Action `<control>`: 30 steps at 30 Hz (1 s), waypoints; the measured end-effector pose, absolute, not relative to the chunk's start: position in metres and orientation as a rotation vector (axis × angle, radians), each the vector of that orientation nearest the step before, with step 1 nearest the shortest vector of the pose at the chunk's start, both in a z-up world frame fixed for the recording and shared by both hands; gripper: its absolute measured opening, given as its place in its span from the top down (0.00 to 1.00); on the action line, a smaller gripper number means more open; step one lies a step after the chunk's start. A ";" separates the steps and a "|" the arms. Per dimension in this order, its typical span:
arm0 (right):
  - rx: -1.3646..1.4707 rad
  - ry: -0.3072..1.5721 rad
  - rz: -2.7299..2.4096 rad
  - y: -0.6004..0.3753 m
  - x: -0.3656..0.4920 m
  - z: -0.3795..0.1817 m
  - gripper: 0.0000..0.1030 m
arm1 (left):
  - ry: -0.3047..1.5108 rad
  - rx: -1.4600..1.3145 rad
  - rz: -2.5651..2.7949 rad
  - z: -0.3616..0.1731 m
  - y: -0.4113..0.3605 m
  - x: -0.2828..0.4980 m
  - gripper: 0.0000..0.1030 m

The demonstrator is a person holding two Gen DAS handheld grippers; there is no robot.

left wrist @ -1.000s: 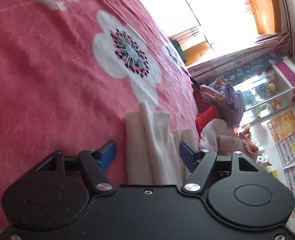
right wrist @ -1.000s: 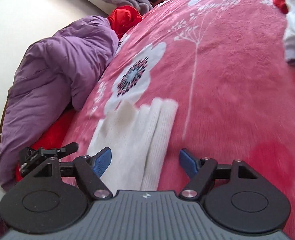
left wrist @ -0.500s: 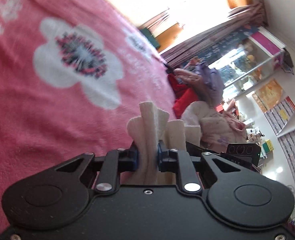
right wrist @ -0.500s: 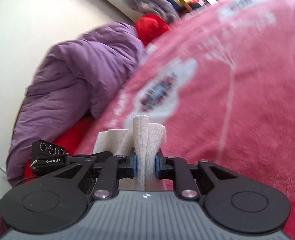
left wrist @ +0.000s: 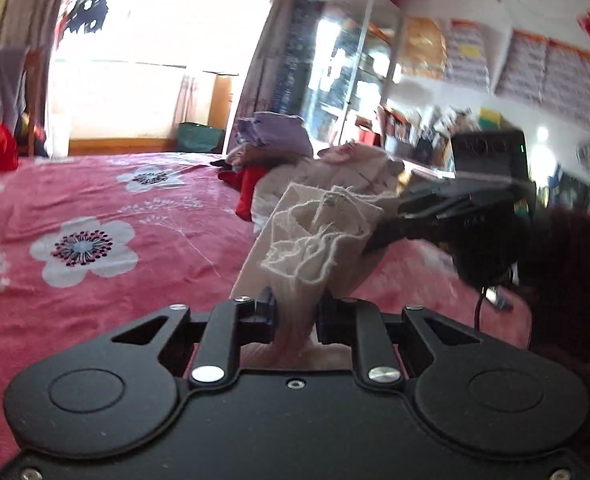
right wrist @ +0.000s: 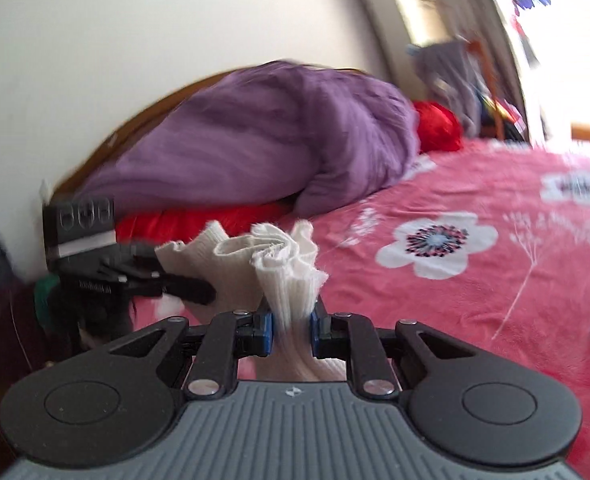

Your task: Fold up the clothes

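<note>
You had open pink bedspread (left wrist: 95, 200) ahead of both grippers. A purple quilt (right wrist: 275, 140) blocked the headboard side, and a clothes heap (left wrist: 295, 168) crowded the bed's far edge.

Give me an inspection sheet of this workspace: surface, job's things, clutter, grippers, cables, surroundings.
Surface: pink floral bedspread, flowers in white.
Job's things: cream knit garment, bunched, lifted off the bed, held at two spots.
Clutter: purple quilt heaped by the headboard; red fabric beyond it; pile of clothes at the far edge of the bed.
Grippers: left gripper shut on the garment; right gripper shut on the garment.
Cables: thin dark cable hanging under the right gripper.
Surroundings: bright window, glass cabinet, wall posters.
</note>
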State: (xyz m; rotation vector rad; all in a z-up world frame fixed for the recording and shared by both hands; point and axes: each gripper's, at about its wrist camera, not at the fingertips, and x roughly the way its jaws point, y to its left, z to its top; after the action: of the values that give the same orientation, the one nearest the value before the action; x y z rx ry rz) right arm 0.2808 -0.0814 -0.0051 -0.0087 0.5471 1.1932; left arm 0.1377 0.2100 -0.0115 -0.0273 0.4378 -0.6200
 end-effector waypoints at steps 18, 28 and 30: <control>-0.205 0.527 1.061 -0.123 0.147 -0.048 0.55 | 0.566 -0.050 -0.455 -0.071 0.176 0.068 0.47; 0.062 0.671 0.786 -0.070 0.248 -0.088 0.45 | 0.637 -0.568 -0.120 -0.101 0.207 0.130 0.47; 0.120 0.728 0.733 -0.065 0.262 -0.104 0.45 | 0.657 -0.697 -0.101 -0.116 0.224 0.135 0.47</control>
State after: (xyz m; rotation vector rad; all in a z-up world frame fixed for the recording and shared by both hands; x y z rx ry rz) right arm 0.2616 -0.0652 -0.1037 0.1205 0.7283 0.7334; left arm 0.1349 0.2243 -0.1164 -0.6972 0.6571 -0.1014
